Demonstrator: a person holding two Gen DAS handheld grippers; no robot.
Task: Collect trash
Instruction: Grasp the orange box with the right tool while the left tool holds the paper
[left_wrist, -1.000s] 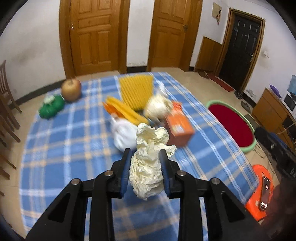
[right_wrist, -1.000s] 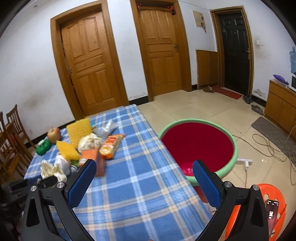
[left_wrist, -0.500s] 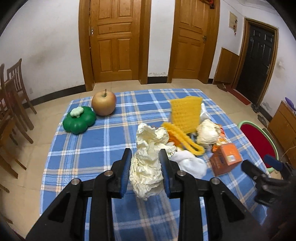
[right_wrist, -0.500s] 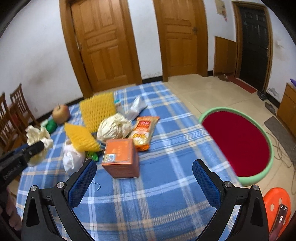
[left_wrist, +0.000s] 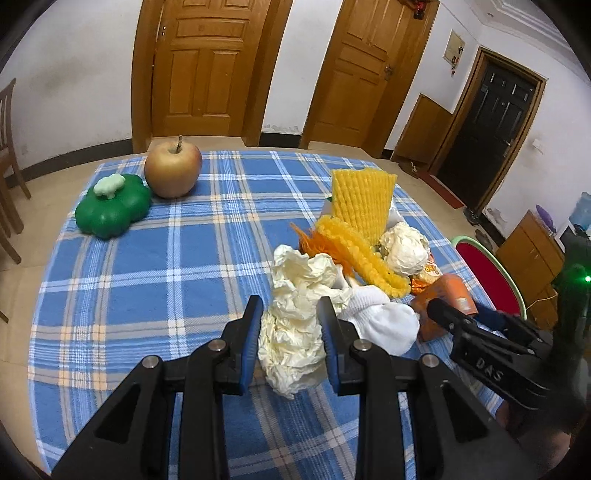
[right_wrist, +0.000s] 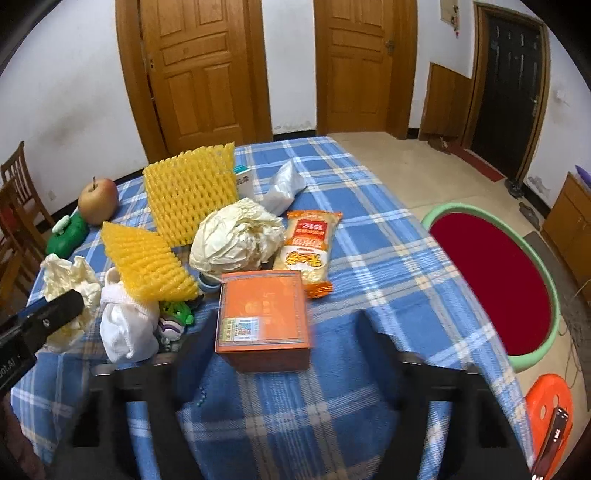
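- A crumpled paper (left_wrist: 291, 332) is clamped between the blue pads of the left gripper (left_wrist: 290, 332) and is held just above the checked cloth (left_wrist: 147, 277), at the near edge of the trash pile.
- The right gripper (right_wrist: 288, 332) is blurred in its own view; its jaws are closing around the orange box (right_wrist: 263, 319), which lies between them. Whether the pads already press on the box cannot be told.
- The step in hand is judged to be the pick-up of the box, with the paper already collected.
- The red basin (right_wrist: 491, 284) with a green rim is seen on the floor just beside the table, to the right; it is taken to be the likely bin.
- The next move calls for a firm close on the box's side walls, then a lift clear of the snack bag (right_wrist: 308, 251) touching its far edge.
- Both grippers are pointed steeply down toward the table, side by side, the right one's finger showing at the right of the left view.
- An apple (left_wrist: 173, 170) and a green toy (left_wrist: 112, 210) are left well apart from the pile.
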